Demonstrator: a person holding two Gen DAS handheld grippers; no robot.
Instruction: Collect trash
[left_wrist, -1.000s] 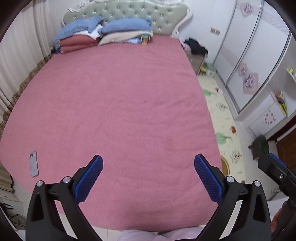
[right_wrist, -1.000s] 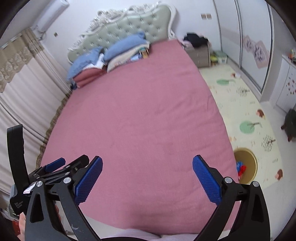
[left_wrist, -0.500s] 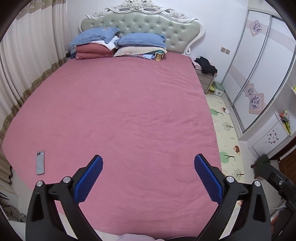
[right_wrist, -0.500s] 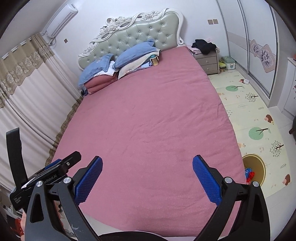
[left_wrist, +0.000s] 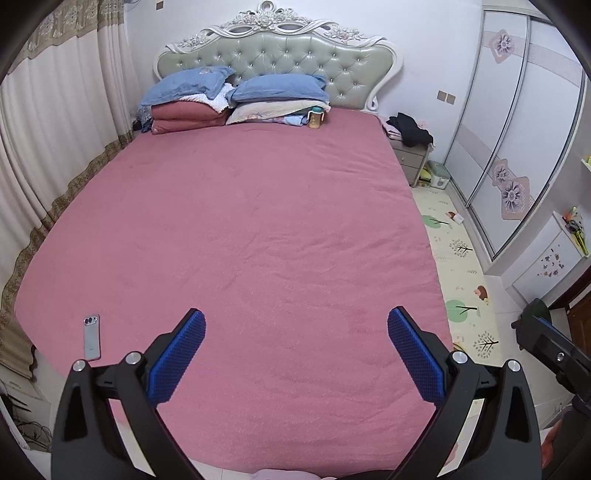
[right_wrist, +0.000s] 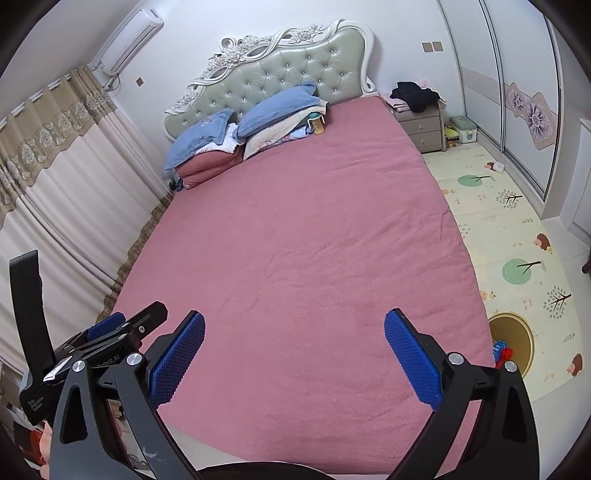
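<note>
**At the foot of the bed, both grippers empty and no trash in reach**

Over the near edge of the wide pink quilted bed cover (left_wrist: 258, 229), the left gripper (left_wrist: 295, 360) and the right gripper (right_wrist: 293, 356) hang side by side, each with its blue-padded fingers spread wide apart and nothing between them. Neither touches the cover.

As for progress, the bed surface shows no scrap or wrapper, so either the bed has been dealt with or it never held trash; the pictures cannot settle which. The round tan wicker bin (right_wrist: 511, 341) stands on the patterned cream play mat (right_wrist: 517, 236) just beside the bed's right corner, with some blue and red items inside it, too small to identify. One small white object (right_wrist: 496, 167) lies on the mat near the sliding wardrobe doors and may be a candidate for collection, though its nature is unclear. Judging from this, any remaining work probably lies on the floor side, not on the bed.

Counted, as far as visible:
- two grippers, four blue pads in all;
- one light grey smartphone (left_wrist: 91, 338) lying flat near the bed's left corner, not trash;
- two blue pillows (left_wrist: 236, 86) on top of folded bedding at the tufted green headboard (left_wrist: 280, 55);
- one yellow handled drinking bottle (left_wrist: 314, 117) standing beside the bedding;
- one grey bedside cabinet (right_wrist: 424, 127) with dark clothing on top;
- one bin.
</note>
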